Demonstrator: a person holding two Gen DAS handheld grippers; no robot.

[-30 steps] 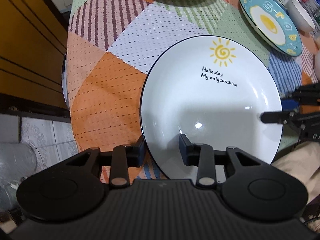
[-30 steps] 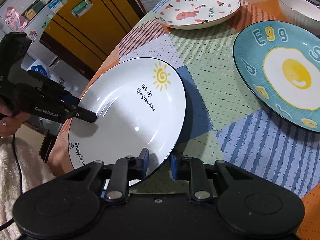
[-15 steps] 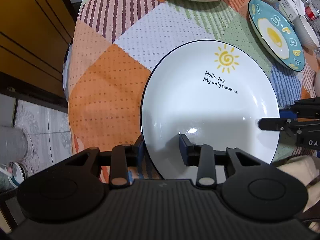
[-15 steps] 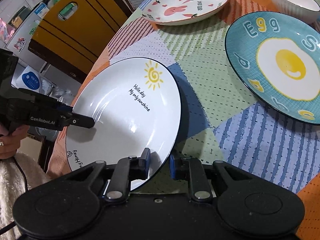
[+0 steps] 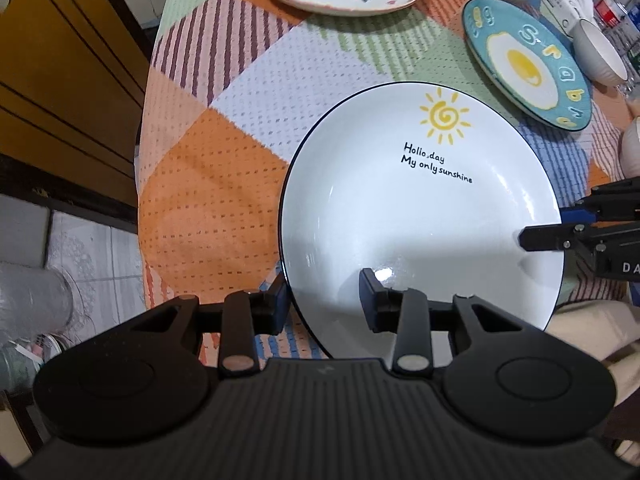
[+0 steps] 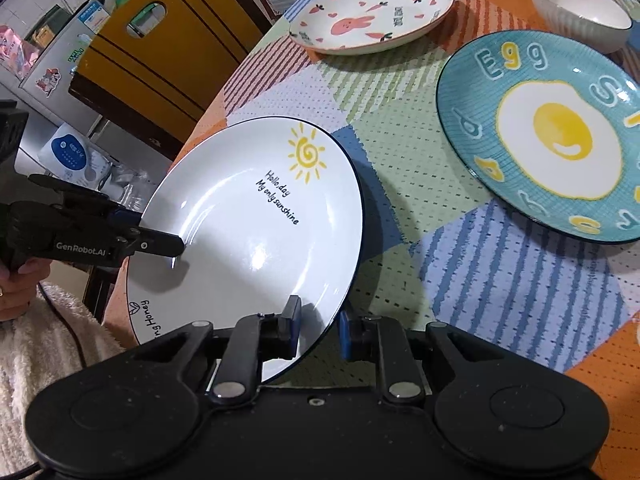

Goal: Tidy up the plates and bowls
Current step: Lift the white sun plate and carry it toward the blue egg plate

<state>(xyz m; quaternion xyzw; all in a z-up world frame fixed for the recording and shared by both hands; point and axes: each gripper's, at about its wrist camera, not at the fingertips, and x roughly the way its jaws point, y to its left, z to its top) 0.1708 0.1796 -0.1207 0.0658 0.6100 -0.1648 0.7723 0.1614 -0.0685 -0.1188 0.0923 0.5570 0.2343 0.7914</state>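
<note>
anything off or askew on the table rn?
Only the sunshine plate: it sits tilted, lifted off the tablecloth, pinched at its rim by the left claw and the right claw. No chips or spills visible.

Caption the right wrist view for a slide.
Both grippers, right and left, clamp the sun plate's rim, tilting it over the tablecloth beside the egg plate.

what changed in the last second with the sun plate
The sun plate has been lifted and tilted, its far rim now off the tablecloth, and more of the table shows beyond it. Both claws, left and right, stay clamped on its rim on opposite sides. The bunny plate, egg plate and bowl have not moved.
</note>
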